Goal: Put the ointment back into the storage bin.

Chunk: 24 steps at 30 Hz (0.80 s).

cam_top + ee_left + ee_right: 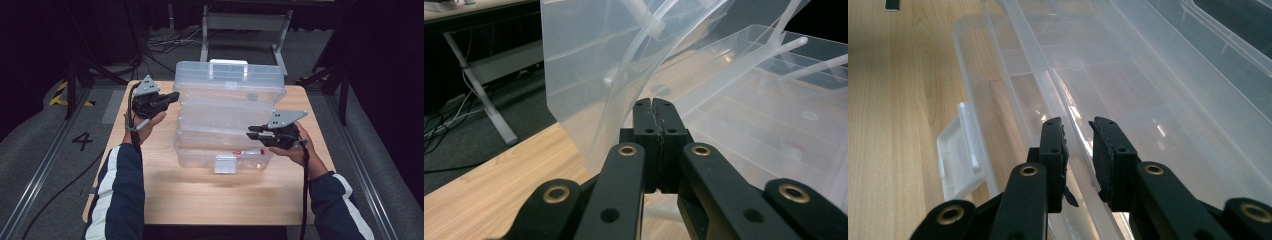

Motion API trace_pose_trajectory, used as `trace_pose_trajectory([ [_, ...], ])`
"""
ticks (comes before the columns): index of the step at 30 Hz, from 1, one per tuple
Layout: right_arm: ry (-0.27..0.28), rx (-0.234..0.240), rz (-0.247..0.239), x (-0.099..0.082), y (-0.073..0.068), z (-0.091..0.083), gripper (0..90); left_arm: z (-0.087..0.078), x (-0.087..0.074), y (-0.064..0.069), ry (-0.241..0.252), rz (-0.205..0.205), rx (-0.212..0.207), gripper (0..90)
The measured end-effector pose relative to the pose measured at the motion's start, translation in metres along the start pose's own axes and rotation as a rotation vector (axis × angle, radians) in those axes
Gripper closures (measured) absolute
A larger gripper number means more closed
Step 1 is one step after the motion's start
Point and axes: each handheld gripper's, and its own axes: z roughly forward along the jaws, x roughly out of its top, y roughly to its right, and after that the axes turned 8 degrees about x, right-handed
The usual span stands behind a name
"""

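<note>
A clear plastic tiered box (pixel 227 107) stands open in the middle of the wooden table (pixel 200 195), its trays stepped up toward the back. A small red-and-white item (pixel 248 151) lies in the bottom tray. My left gripper (pixel 172 96) is at the box's upper left corner. Its jaws are shut with nothing between them, tips (pixel 655 107) close to the raised clear lid (pixel 589 65). My right gripper (pixel 256 134) is at the right end of a lower tray. Its jaws (pixel 1077 131) stand slightly apart astride the tray's thin rim (pixel 1048 85), pads not pressing it.
The box's white front latch (pixel 225 163) hangs toward me, seen too as the latch (pixel 955 150) left of the right jaws. A carry handle (pixel 228 63) tops the lid. Behind the table stand a grey metal frame (pixel 245 22) and floor cables (pixel 165 45).
</note>
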Motion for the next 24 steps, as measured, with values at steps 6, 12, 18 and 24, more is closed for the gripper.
trace_pose_trajectory([
  [6,-0.008,-0.006,-0.003,-0.002,-0.002,-0.003,75.6,-0.004,-0.004,0.002,-0.002,0.019,-0.002,90.0],
  [12,0.017,-0.027,-0.009,-0.004,-0.006,-0.015,79.3,-0.005,-0.008,0.005,0.002,0.02,-0.009,90.0],
  [18,0.013,-0.028,-0.001,-0.008,-0.007,-0.018,79.0,-0.006,-0.011,0.01,-0.016,0.054,-0.005,90.0],
  [24,0.006,-0.035,-0.007,-0.009,-0.009,-0.019,79.3,-0.007,-0.015,0.01,-0.022,0.061,-0.013,90.0],
])
